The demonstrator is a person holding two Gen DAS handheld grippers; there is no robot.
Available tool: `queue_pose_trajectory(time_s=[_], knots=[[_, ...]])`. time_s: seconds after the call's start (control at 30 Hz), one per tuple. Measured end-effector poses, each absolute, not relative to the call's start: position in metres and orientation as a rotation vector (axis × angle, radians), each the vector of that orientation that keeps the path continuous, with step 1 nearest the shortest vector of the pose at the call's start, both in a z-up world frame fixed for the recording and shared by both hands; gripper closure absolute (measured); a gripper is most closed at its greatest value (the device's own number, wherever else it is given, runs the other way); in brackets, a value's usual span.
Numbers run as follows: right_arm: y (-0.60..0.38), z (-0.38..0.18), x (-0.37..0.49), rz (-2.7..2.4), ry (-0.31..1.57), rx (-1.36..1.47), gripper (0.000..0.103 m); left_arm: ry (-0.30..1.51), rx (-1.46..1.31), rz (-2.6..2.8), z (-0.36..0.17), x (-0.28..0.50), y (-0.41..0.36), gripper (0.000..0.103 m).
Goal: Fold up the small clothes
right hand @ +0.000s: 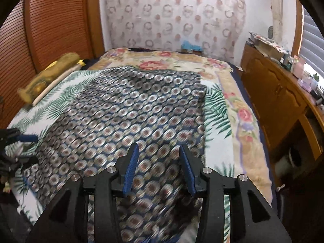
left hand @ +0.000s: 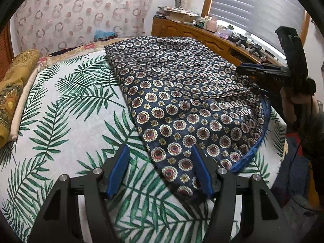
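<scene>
The bed (left hand: 60, 121) fills both views, spread with a white cover printed in green palm fronds (right hand: 60, 93); only the right wrist view shows the floral blanket (right hand: 239, 109) beyond it at 1 o'clock and the slatted wooden door (right hand: 40, 30) at 10 o'clock, while the left wrist view shows the window blind (left hand: 253, 10) at 1 o'clock above the cluttered wooden cabinet (left hand: 202, 34). The dark blue garment with round medallions (left hand: 182, 93) lies spread on the bed, from the centre of the left wrist view down to 6 o'clock, with a blue-trimmed hem curving at 4 o'clock; in the right wrist view it is motion-blurred and covers the centre. A rolled yellow cloth (left hand: 12, 97) rests at 9 o'clock on the bed's edge. The left tongs (left hand: 160, 172) stand wide open, the right-hand pad over the garment's near corner, the other over bare cover; they grip nothing. The right tongs (right hand: 159, 169) are likewise parted above the garment, holding nothing; in the left wrist view they appear at 3 o'clock (left hand: 246, 69), over the garment's far edge.
</scene>
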State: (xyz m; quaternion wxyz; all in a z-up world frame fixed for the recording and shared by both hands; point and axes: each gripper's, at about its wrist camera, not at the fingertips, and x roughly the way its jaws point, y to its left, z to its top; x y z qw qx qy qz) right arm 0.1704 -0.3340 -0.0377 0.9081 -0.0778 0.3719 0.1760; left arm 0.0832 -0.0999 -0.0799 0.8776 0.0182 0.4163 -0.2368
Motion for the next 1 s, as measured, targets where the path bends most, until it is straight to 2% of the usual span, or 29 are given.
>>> queue_pose_trajectory(time_s=[0.17,0.37,0.4,0.43,0.47,0.5,0.6,0.83,1.0], knots=[[-0.325,-0.043,0.149,0.394,0.760,-0.177,0.061,0.880,0.026,-0.534,-0.079,0.069,-0.099,0.042],[-0.317,-0.055,0.132,0.415,0.769,-0.175,0.059,0.890,0.043,-0.552,-0.084,0.059,-0.102,0.048],[-0.316,-0.057,0.129,0.423,0.770,-0.176,0.058,0.889,0.046,-0.550,-0.083,0.058,-0.103,0.053],[-0.314,-0.058,0.125,0.431,0.771,-0.176,0.057,0.890,0.044,-0.556,-0.083,0.059,-0.103,0.064],[-0.313,-0.059,0.122,0.434,0.771,-0.177,0.055,0.893,0.037,-0.565,-0.083,0.059,-0.104,0.071],[-0.312,-0.060,0.119,0.437,0.771,-0.178,0.054,0.899,0.032,-0.574,-0.083,0.060,-0.105,0.084],[-0.309,-0.062,0.111,0.453,0.776,-0.181,0.050,0.887,0.039,-0.577,-0.078,0.060,-0.109,0.101],[-0.303,-0.065,0.090,0.510,0.783,-0.181,0.047,0.751,-0.001,-0.589,-0.032,0.065,-0.113,0.103],[-0.299,-0.057,0.074,0.529,0.763,-0.194,0.039,0.688,-0.009,-0.582,-0.008,0.086,-0.120,0.103]])
